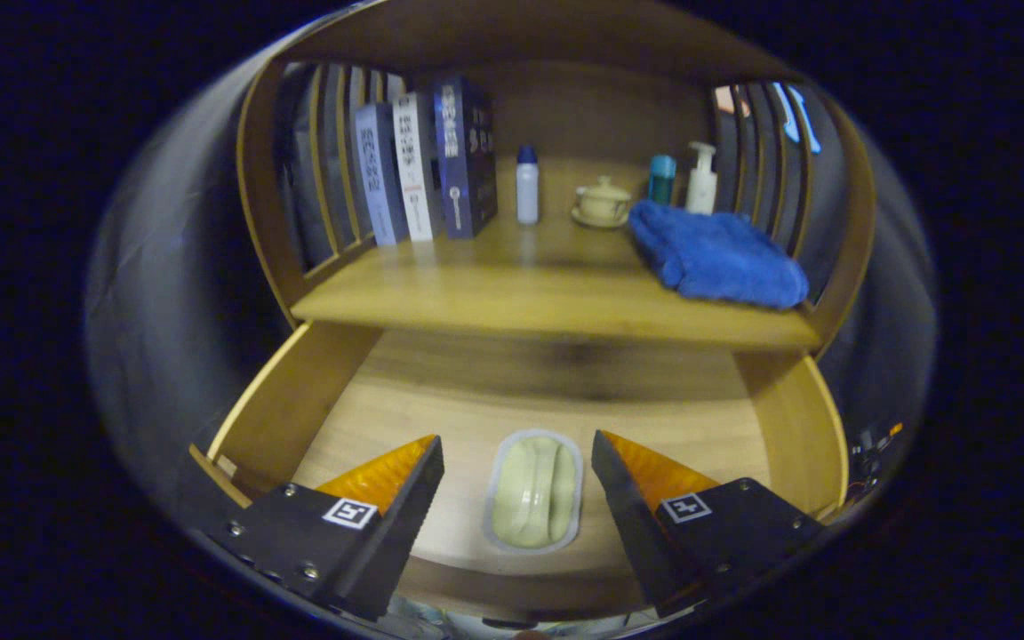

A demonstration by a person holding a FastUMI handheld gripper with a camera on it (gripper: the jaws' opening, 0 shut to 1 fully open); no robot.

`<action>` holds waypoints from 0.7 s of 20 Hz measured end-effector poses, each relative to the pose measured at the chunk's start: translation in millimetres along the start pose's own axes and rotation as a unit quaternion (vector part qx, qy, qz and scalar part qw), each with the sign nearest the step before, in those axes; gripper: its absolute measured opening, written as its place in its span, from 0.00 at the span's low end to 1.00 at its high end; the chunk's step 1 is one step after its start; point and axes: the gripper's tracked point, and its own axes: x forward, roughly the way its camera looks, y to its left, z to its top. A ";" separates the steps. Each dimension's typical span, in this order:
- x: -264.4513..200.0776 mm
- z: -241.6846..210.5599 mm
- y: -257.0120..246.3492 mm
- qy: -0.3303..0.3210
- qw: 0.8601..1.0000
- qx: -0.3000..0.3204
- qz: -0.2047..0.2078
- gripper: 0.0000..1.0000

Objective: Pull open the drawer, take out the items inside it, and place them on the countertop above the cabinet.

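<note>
I see the drawer [334, 391] standing pulled out under the cabinet, its wooden floor bare but for one thing: a pale green oblong item [534, 491] with a light rim, lying flat near the drawer's front wall. I cannot tell what it is beyond that; it looks like a small moulded dish or soap-shaped piece.

Above the drawer, the tabletop [512, 298] of the cabinet carries a good deal. On its left side a row of books [428, 164] stands upright against the slatted side panel. Beside them stands a small white bottle with a blue cap [527, 185]. Further right sits a cream lidded cup on a saucer [602, 203], then a teal bottle [661, 178] and a white pump bottle [701, 180] close together at the back. A folded blue towel [715, 254] lies in front of those two, reaching toward the tabletop's front edge on the right.

My gripper [517, 467] hangs over the open drawer with its fingers spread wide apart, gripping nothing. The green item lies between the two fingers, roughly centred in the gap, with clear wood showing on either side of it. Neither finger touches it, and I cannot tell how far above it the tips are.
</note>
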 end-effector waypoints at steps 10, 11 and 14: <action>1.9 -25.3 10.4 0.048 0.995 0.079 0.040 0.15; -3.0 -18.5 7.0 0.032 0.996 0.074 0.043 0.15; -31.0 8.2 12.1 -0.025 0.997 0.030 0.066 0.15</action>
